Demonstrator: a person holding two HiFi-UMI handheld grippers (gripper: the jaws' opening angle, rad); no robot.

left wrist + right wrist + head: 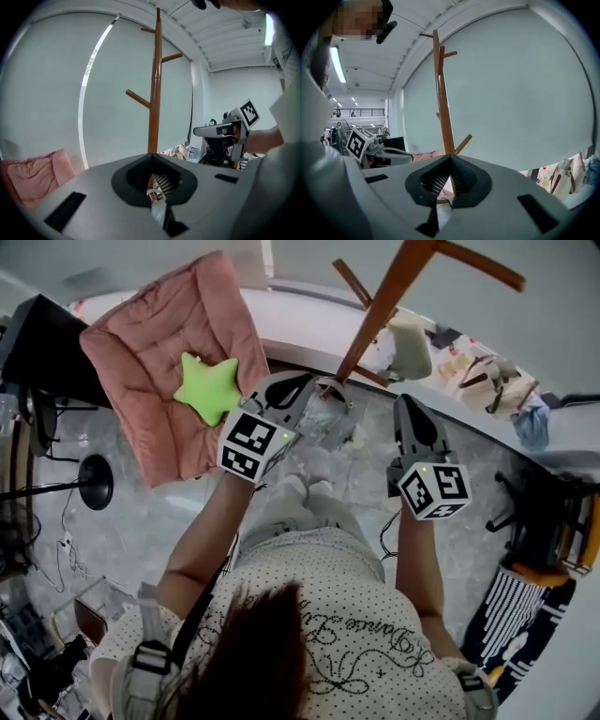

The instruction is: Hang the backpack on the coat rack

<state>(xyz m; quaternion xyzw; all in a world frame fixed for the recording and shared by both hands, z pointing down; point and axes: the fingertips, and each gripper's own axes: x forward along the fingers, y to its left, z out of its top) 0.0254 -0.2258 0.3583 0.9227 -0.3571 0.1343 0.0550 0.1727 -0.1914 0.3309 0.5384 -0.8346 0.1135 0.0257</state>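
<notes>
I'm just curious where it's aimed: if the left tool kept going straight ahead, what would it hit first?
Most likely the wooden coat rack: its pole stands right in line ahead of the left tool. How far off it stands is unclear from this view.

At ten o'clock in the head view, a dusty-pink cushion (141,343) and a lime-green star pillow (208,387). Coat rack (386,298), one o'clock: warm brown wood. Backpack (330,416): silvery grey. Left gripper (317,388) and right gripper (410,403): grey and black, with black-and-white square-marker cubes. Shirt (328,615), six o'clock: white, black-dotted, with black script. Striped cloth (511,610), four o'clock: black-and-white.
</notes>
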